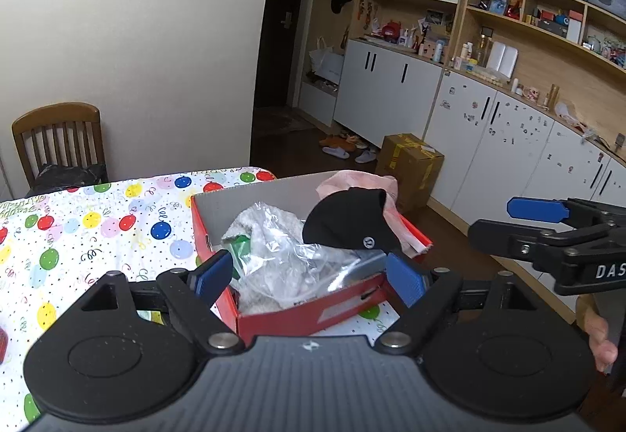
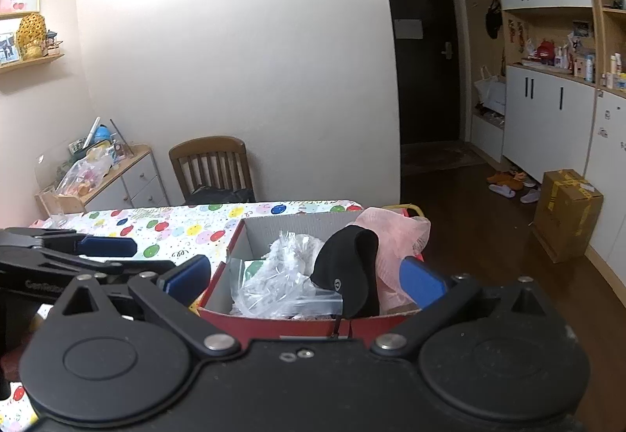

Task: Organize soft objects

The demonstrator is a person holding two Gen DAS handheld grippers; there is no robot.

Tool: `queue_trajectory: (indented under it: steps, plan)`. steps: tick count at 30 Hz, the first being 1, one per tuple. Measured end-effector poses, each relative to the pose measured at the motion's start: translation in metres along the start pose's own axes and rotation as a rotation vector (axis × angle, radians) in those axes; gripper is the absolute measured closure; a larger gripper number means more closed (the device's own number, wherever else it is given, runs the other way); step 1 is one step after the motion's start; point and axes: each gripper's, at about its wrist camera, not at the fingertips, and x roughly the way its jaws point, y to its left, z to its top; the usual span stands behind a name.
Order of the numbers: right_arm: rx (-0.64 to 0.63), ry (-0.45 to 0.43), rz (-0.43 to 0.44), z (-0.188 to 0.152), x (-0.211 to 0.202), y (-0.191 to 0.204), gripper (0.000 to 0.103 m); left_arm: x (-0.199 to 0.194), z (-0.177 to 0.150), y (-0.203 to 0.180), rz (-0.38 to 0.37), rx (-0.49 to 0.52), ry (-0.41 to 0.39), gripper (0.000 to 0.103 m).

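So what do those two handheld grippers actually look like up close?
Both match: the left gripper and right gripper are matte black plastic, each with two round discs, silver rivets and linkage bars ending in blue rectangular fingertips. White lettering marks the right gripper's side in the left view. No cables or sleeves show.

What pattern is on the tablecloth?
Colourful balloons and streamers on white tablecloth; clearest in the left wrist view.

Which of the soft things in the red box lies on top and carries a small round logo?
The black cap. It sits highest, resting on the pink cloth and the clear plastic bag, and is the only dark item.
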Motion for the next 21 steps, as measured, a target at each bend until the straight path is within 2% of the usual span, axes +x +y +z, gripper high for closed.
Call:
queue_trajectory:
  steps: [3,10,12,21]
  plan:
    - [-0.005,-0.017,-0.02,-0.004,-0.009,0.009,0.0,-0.011,-0.003,-0.003,-0.006,0.0,-0.008,0.011]
    - [-0.002,-0.041,-0.042,-0.011,-0.022,0.019,0.0,-0.031,-0.013,-0.01,-0.012,0.005,-0.023,0.009]
    - [0.005,-0.043,-0.041,-0.012,-0.024,0.02,0.0,-0.036,-0.015,-0.011,-0.004,0.004,-0.029,0.002]
    - [0.011,-0.034,-0.031,-0.017,-0.028,0.027,0.0,-0.043,-0.019,-0.008,0.008,-0.005,-0.05,0.001]
